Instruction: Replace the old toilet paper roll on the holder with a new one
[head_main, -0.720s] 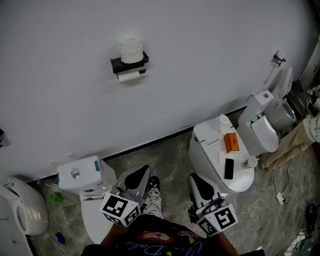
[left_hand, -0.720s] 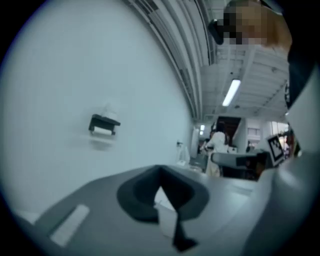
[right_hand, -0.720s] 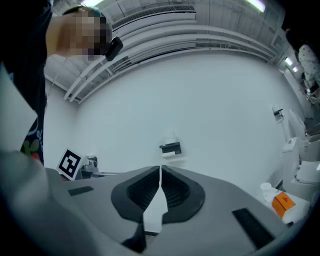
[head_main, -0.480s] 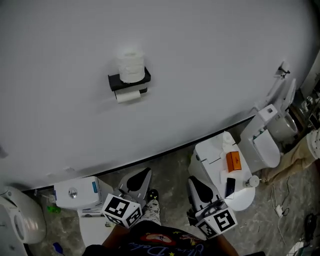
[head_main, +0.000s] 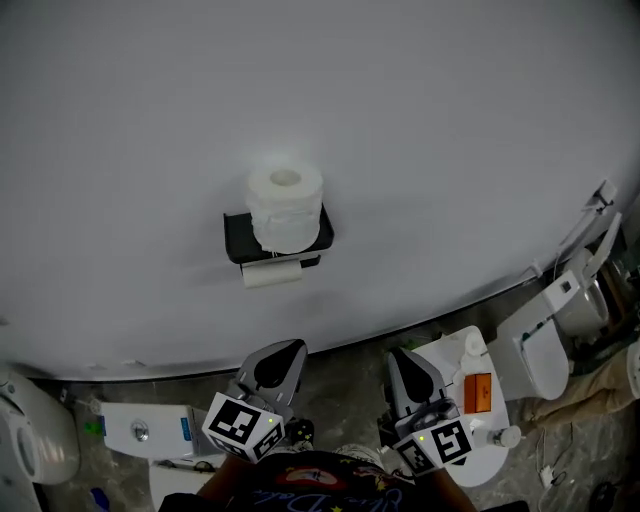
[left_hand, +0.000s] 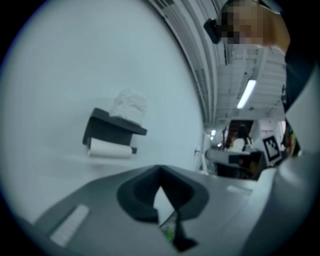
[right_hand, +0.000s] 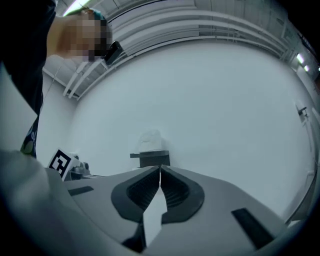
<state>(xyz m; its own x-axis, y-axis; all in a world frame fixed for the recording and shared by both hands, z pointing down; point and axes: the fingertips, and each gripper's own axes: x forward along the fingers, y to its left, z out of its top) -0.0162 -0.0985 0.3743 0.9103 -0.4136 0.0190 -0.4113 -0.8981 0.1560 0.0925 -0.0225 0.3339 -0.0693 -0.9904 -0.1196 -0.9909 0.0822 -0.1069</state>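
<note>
A black holder is fixed to the white wall. A full white paper roll stands upright on its top shelf. A thin, nearly spent roll hangs on the bar beneath. The holder shows with the thin roll in the left gripper view, and the holder sits straight ahead in the right gripper view. My left gripper and right gripper are both shut and empty, side by side below the holder and well apart from it.
A white toilet with an orange box on its lid stands at the lower right, another white toilet farther right. A white cistern lies at the lower left on the stone floor.
The view has tilted up and closed in on the wall: the holder now looks larger and lower in frame. Both grippers stay shut, held side by side.
</note>
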